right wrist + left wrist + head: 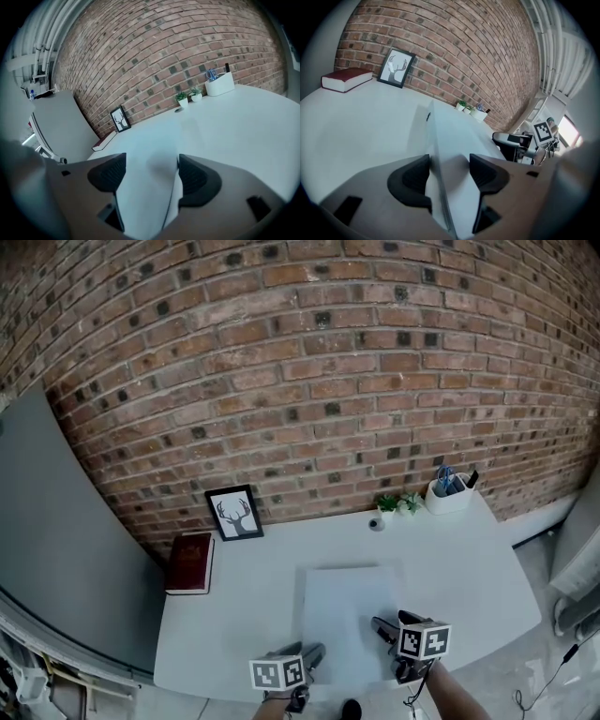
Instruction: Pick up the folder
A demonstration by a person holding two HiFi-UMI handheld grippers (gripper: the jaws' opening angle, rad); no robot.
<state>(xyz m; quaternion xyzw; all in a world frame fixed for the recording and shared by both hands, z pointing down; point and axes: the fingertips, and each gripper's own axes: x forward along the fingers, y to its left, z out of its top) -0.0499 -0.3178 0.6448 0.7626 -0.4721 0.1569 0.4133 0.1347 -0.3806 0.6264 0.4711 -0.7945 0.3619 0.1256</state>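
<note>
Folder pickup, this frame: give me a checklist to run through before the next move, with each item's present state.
1. Near edge of the folder sits between the left gripper jaws: ok.
2. Folder sits between the right gripper jaws: ok.
3. Both grippers shut on the folder: not ok, both pairs of jaws stand apart.
4. Red book and deer picture lie apart from the folder: ok.
5. Folder holds nothing loose: cannot tell.

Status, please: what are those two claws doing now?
Left gripper, right gripper: jaws open, straddling the folder's near edge. Folder on table. Book, frame well aside.
</note>
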